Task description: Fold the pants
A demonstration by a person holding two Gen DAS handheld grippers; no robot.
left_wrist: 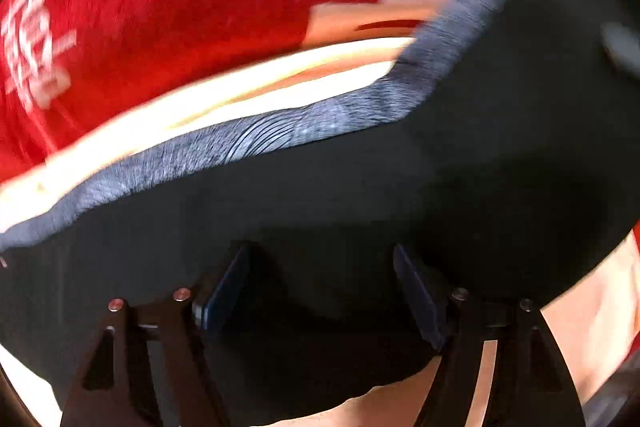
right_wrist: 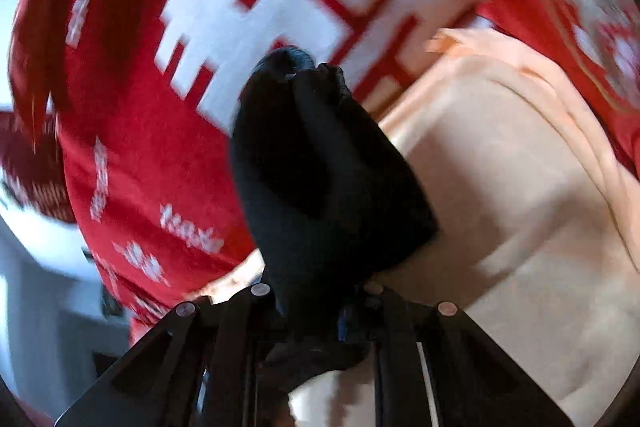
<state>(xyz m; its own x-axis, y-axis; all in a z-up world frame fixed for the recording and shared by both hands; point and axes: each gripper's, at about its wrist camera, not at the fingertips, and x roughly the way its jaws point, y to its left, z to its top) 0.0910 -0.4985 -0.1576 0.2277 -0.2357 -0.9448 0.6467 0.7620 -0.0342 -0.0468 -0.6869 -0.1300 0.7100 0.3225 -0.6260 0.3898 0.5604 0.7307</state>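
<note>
The black pants (left_wrist: 460,163) fill the lower half of the left wrist view, with a grey ribbed waistband (left_wrist: 256,143) along their upper edge. My left gripper (left_wrist: 320,287) is open, its fingers (left_wrist: 224,291) spread right over the black fabric. In the right wrist view my right gripper (right_wrist: 320,311) is shut on a bunched fold of the black pants (right_wrist: 316,171), which rises in a dark lump ahead of the fingers. Both views are motion-blurred.
A red blanket with white lettering and patterns (left_wrist: 168,11) (right_wrist: 160,163) covers the far side. A cream-coloured sheet (right_wrist: 512,195) (left_wrist: 248,83) lies under the pants. Pale floor or wall (right_wrist: 40,283) shows at the left of the right wrist view.
</note>
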